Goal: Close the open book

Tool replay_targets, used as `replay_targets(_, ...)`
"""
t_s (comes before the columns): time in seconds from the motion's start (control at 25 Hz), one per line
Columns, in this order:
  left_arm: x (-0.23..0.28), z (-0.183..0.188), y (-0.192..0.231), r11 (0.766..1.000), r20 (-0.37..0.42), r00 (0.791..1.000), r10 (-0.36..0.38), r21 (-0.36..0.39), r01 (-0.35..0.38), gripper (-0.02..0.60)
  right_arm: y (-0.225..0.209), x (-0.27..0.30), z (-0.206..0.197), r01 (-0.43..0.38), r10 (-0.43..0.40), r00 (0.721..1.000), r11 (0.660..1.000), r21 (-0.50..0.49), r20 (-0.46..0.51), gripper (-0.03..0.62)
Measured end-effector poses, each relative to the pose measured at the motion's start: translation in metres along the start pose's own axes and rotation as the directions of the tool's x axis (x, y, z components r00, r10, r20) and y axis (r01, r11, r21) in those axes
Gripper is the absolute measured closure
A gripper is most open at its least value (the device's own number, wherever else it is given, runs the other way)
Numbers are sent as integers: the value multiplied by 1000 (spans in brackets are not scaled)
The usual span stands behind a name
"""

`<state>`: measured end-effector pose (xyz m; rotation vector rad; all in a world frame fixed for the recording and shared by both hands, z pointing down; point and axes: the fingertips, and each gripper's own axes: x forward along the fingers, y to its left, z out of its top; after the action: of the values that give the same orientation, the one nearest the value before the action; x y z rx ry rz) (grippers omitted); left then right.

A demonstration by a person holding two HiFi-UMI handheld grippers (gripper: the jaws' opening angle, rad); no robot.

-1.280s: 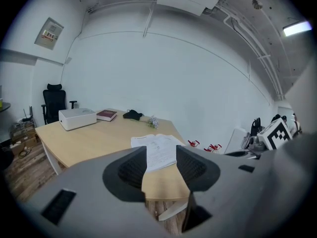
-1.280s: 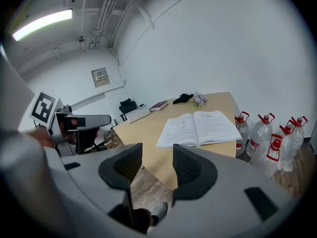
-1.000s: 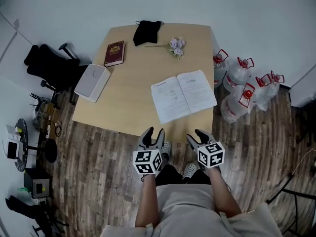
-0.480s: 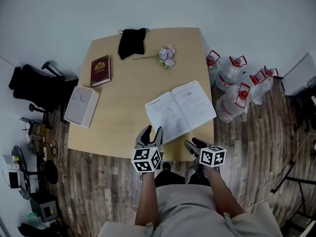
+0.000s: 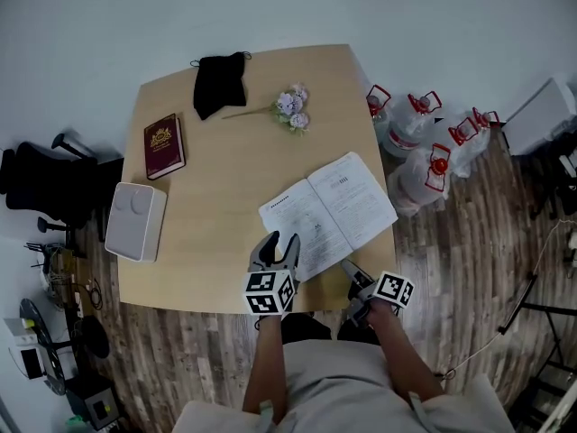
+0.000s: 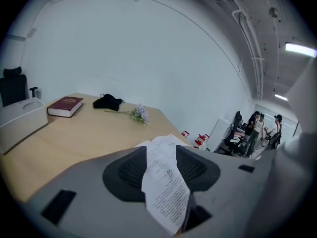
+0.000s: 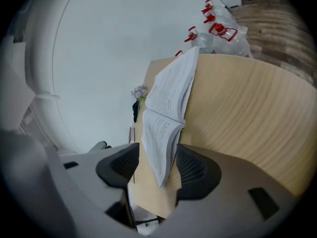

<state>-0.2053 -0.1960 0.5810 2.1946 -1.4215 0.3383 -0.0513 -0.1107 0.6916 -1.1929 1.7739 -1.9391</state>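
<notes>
Right of centre in the head view, the open book (image 5: 329,213) lies on the table (image 5: 216,206). The left gripper (image 5: 278,245) hangs released, jaws apart, over its lower left page. The right gripper's (image 5: 353,274) jaws are opening around its lower edge.

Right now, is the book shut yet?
Not yet. Done: nothing; the book lies open on the table. In hand: both grippers are at its near edge. The left gripper has open jaws with a page between them. The right gripper has jaws that are opening, with page edges between them. Left: fold one half over and press it shut.
</notes>
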Motion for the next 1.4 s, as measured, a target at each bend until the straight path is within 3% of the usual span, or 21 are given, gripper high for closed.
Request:
replay_targets(0.32, 17, 0, 14, 999, -38, 999, -38, 16, 39, 390, -18, 13, 9, -6, -14, 995, 978, 208, 96, 295)
replay_targets(0.4, 20, 2, 19, 999, -41, 998, -43, 14, 44, 390, -19, 16, 8, -8, -17, 994, 973, 231, 105, 309)
replay_targets(0.96, 12, 7, 41, 1000, -24, 999, -26, -17, 25, 390, -13, 41, 9, -10, -15, 992, 978, 208, 121, 369)
replay_targets(1.12, 6, -1, 45, 999, -31, 999, -16, -28, 15, 390, -12, 51, 5, -20, 0, 996, 974, 226, 89, 403)
replay_targets(1.24, -1, -7, 50, 999, -37, 999, 2, -38, -3, 389, -16, 62, 1, 35, -52, 996, 972, 231, 68, 497)
replay_targets(1.4, -10, -16, 56, 998, -42, 999, 22, -57, -25, 390, -21, 64, -1, 139, -159, 985, 960, 242, 66, 508)
